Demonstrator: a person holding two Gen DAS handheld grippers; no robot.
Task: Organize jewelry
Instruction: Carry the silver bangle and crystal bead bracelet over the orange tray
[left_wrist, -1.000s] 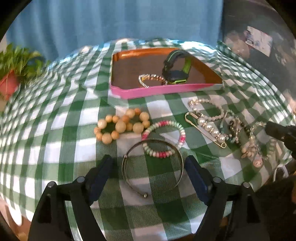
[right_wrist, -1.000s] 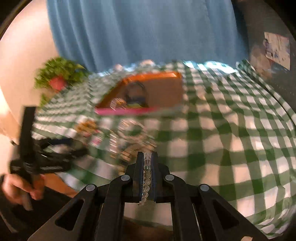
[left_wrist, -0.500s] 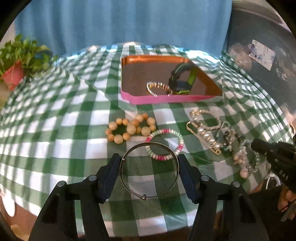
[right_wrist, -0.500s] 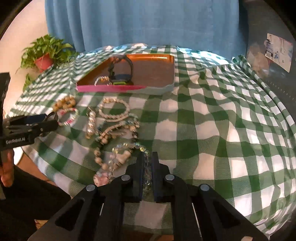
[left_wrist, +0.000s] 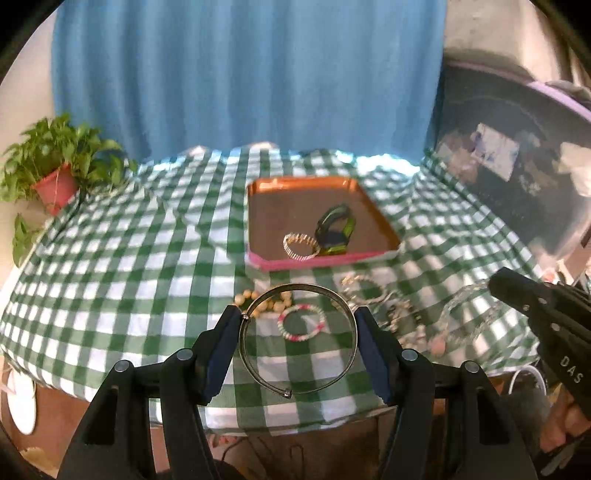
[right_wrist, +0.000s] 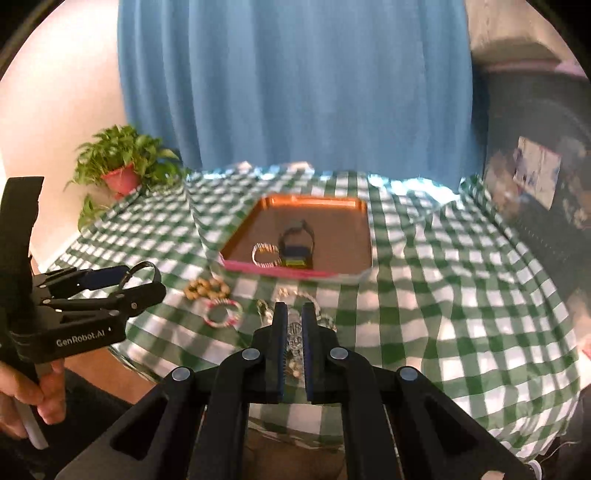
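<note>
Left jaws: left gripper pads clamp a thin metal bangle by its two sides, ring lifted clear above the cloth.
Right jaws: right gripper nearly pressed together, pinching a clear bead bracelet; strand hangs between the pads.
Tray: orange tray with pink front rim on far side of table, holds a black-green watch and a small coiled bracelet touching it.
Loose pieces: wooden bead bracelet and pink-white bead bracelet lie on the checked tablecloth just in front of tray; more pearl pieces beside them, blurred.
Writing: "GenRobot.AI" on left gripper body in right view; "DAS" on right gripper in left view.
Background: potted plant, blue curtain.
</note>
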